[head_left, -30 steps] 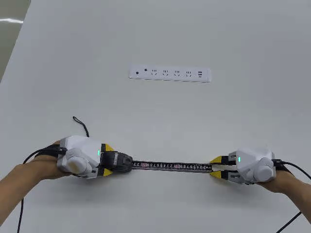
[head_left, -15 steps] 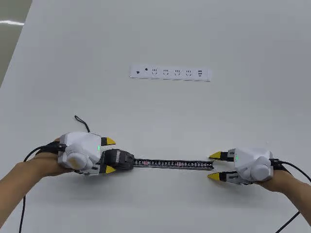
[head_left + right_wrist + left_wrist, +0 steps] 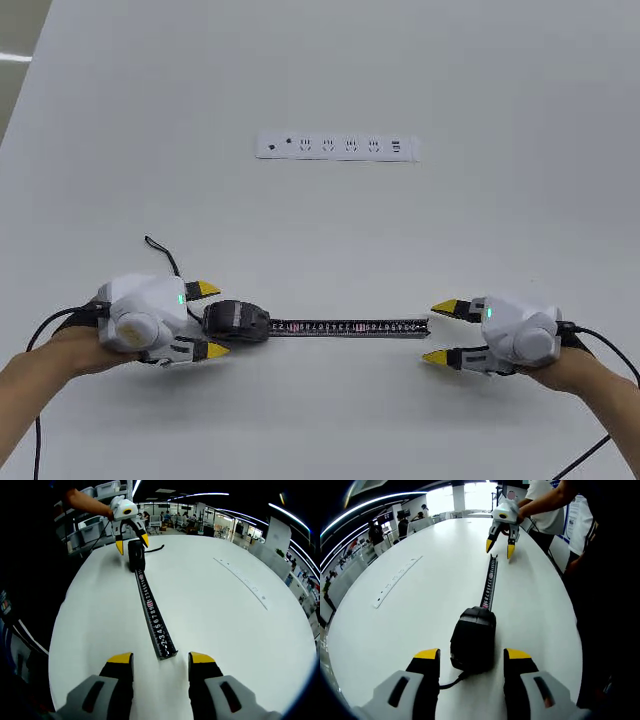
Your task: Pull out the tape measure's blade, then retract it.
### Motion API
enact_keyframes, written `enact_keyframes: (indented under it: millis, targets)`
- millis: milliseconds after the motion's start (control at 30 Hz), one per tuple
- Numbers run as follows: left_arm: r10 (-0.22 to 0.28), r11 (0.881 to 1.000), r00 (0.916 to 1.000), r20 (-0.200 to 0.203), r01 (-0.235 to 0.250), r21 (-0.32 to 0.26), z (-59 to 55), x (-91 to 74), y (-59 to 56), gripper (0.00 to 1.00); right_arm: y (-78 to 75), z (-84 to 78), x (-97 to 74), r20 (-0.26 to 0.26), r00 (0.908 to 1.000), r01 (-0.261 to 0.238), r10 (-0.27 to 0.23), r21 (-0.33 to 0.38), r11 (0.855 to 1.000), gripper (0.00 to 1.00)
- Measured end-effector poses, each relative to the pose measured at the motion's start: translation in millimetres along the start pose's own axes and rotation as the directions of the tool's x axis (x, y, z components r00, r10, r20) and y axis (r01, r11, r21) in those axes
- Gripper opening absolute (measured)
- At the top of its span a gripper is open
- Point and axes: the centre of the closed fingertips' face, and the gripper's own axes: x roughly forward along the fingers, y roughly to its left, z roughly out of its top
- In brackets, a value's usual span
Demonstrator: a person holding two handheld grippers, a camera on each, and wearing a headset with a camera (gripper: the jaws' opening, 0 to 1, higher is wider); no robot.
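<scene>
A black tape measure case [image 3: 236, 321] lies on the white table, its dark blade [image 3: 348, 327] stretched out flat to the right. My left gripper [image 3: 207, 320] stands open, its yellow-tipped fingers either side of the case's rear without touching it; in the left gripper view the case [image 3: 473, 638] lies just beyond the tips [image 3: 471, 654]. My right gripper [image 3: 439, 331] is open too, a short way back from the blade's end hook [image 3: 168, 653], which lies free on the table ahead of its gripper [image 3: 160, 658]. A black wrist strap [image 3: 165, 255] trails from the case.
A white power strip [image 3: 336, 147] lies at the table's far middle. Black cables run back from both grippers along the person's arms. People stand beyond the table's far end in the left gripper view.
Both grippers have opened and let go: the right released the blade's end and drew back, the left released the case. The blade stays extended on the table.
</scene>
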Motion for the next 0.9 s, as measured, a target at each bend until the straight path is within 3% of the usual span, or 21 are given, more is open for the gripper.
enact_keyframes:
  millis: [200, 433, 567, 733, 900]
  targets:
    - [0.034, 0.998, 0.9993, 0.015, -0.033, -0.052, -5.8, -6.1, -3.2, 0.53, 4.2, 0.5, -8.8, 0.015, 0.9987, 0.048, -0.049, 0.074, 0.996, 0.50]
    - [0.070, 0.989, 0.9966, 0.044, -0.064, -0.130, -6.7, -13.9, -14.6, 0.59, 9.5, 1.0, -21.2, 0.040, 0.9905, 0.124, -0.132, 0.152, 0.980, 0.55]
    - [0.114, 0.977, 0.9903, 0.079, -0.097, -0.190, -6.0, -19.9, -18.9, 0.61, 10.8, 3.0, -29.3, 0.055, 0.9802, 0.174, -0.190, 0.216, 0.961, 0.59]
    - [0.192, 0.950, 0.9771, 0.093, -0.161, -0.266, -7.8, -28.6, -19.4, 0.66, 20.3, 7.2, -34.7, 0.067, 0.9711, 0.207, -0.229, 0.242, 0.948, 0.63]
    - [0.219, 0.938, 0.9717, 0.087, -0.185, -0.292, -9.6, -34.5, -28.7, 0.73, 30.5, 12.5, -40.9, 0.074, 0.9614, 0.235, -0.265, 0.277, 0.932, 0.67]
